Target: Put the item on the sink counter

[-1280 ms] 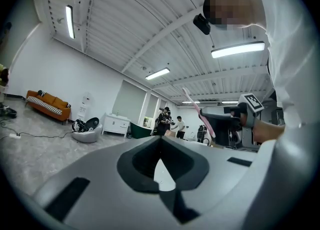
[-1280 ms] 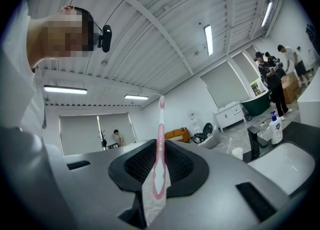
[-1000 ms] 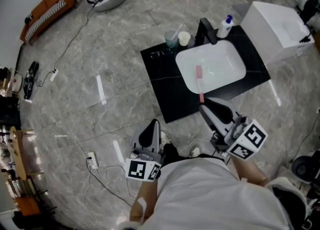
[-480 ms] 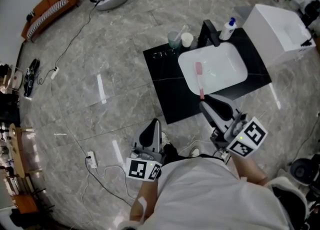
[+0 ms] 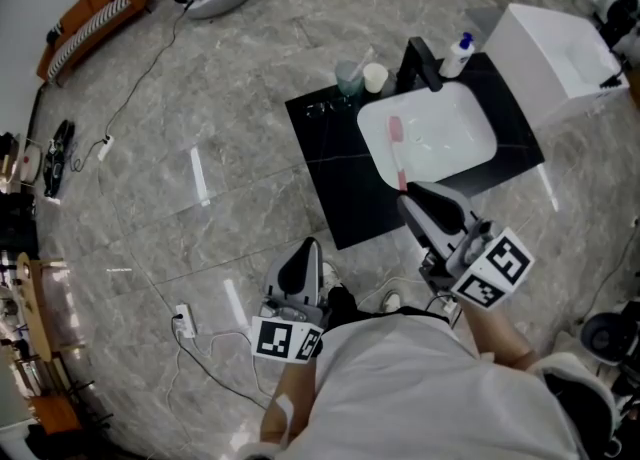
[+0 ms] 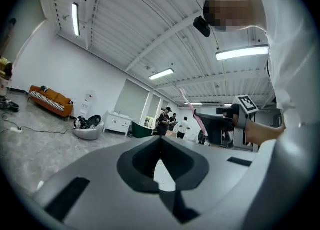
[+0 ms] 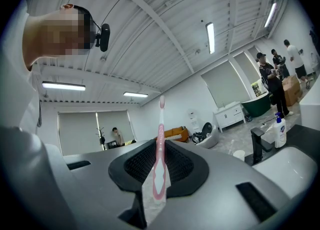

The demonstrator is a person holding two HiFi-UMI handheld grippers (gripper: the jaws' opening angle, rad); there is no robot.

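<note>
The pink toothbrush (image 7: 159,159) is pinched by its handle between the right gripper's (image 7: 159,184) jaws, head projecting beyond them, seen over the sink (image 5: 470,153) at upper right; the left gripper's (image 6: 161,166) jaws are pressed together, empty.

An orange sofa (image 5: 95,14) was recorded at the far wall, and a white power strip (image 5: 183,321) on the grey marble floor (image 5: 230,118). A clear cup (image 5: 349,76) and a white cup (image 5: 375,76) were set side by side, with a pump bottle (image 5: 457,54) near them.
</note>
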